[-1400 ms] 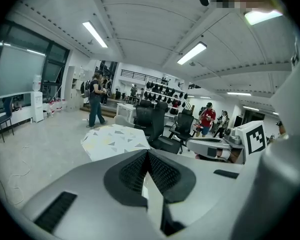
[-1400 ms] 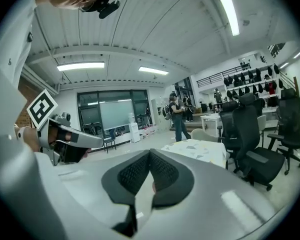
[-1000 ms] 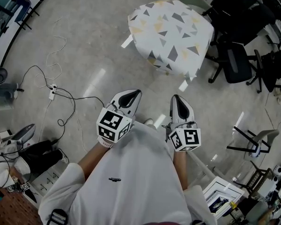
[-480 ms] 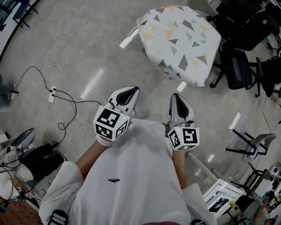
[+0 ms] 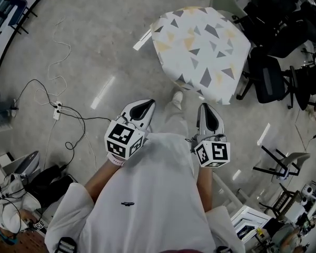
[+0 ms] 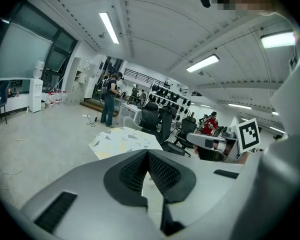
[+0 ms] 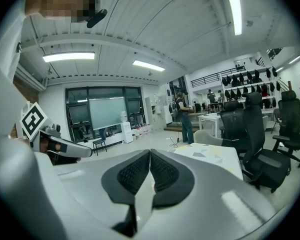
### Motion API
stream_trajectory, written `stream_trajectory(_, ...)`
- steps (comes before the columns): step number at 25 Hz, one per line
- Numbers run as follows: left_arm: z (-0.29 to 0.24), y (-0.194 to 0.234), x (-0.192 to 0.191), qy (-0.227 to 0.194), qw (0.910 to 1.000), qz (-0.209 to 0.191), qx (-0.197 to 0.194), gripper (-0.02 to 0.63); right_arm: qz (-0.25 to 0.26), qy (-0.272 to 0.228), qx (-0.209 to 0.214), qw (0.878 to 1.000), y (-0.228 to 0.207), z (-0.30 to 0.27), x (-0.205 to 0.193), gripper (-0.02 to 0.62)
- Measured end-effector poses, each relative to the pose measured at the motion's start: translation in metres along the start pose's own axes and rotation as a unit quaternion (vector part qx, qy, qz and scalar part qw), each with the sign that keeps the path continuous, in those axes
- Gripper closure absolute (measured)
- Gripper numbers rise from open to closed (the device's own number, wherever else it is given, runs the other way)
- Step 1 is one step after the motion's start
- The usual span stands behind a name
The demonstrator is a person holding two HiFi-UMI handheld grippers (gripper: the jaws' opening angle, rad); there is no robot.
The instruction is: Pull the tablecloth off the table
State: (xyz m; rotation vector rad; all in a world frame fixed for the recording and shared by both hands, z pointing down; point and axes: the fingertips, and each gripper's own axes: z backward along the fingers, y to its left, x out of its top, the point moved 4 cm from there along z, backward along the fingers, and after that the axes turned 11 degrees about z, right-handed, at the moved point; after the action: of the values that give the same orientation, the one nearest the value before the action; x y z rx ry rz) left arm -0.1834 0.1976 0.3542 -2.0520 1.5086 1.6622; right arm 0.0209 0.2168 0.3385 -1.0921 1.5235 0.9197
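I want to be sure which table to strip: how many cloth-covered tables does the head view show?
1. It stands ahead of the person, slightly to the right, under the triangle-patterned tablecloth, with black office chairs on its right. Others may lie outside the frame.

The bench (image 5: 159,36) stands on a grey, polished floor (image 5: 105,30) that reflects the ceiling lights as pale streaks. A tablecloth (image 5: 203,49) lies directly on the bench: white, printed with grey and yellow triangles, spread flat over the whole top and hanging down over the edges, so the bench surface itself is hidden.

Just beside the bench's far and right sides, black office chairs (image 5: 268,78) stand on the floor. Well apart to the left, a white cable (image 5: 63,49) and a black cable (image 5: 39,80) trail in loose loops across the floor, near a small white power strip (image 5: 57,111).
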Motion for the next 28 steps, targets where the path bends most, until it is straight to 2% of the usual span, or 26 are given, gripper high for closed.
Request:
stream_trajectory(5, -0.054, 0.012, 0.035, -0.001, 0.9998, 0.008, 0.020, 0.600, 0.005, 0.006, 0.012, 1.000, -0.058, -0.057, 0.004, 0.580)
stream_trajectory(14, -0.177, 0.009, 0.112, 0.015, 0.9980, 0.013, 0.060, 0.600, 0.000, 0.008, 0.058, 0.998, -0.166, -0.162, 0.034, 0.580)
stream_trajectory(19, -0.234, 0.004, 0.141, 0.025, 0.9969, 0.005, 0.074, 0.600, 0.010, 0.000, 0.077, 0.997, -0.224, -0.205, 0.046, 0.580)
stream_trajectory(22, -0.255, 0.005, 0.152, 0.024, 0.9965, 0.002, 0.080, 0.600, 0.016, 0.000, 0.085, 0.996, -0.242, -0.221, 0.047, 0.580)
stream_trajectory(28, -0.273, 0.017, 0.157, 0.028, 0.9954, 0.022, 0.089, 0.600, 0.014, 0.022, 0.099, 0.995, -0.241, -0.240, 0.041, 0.580)
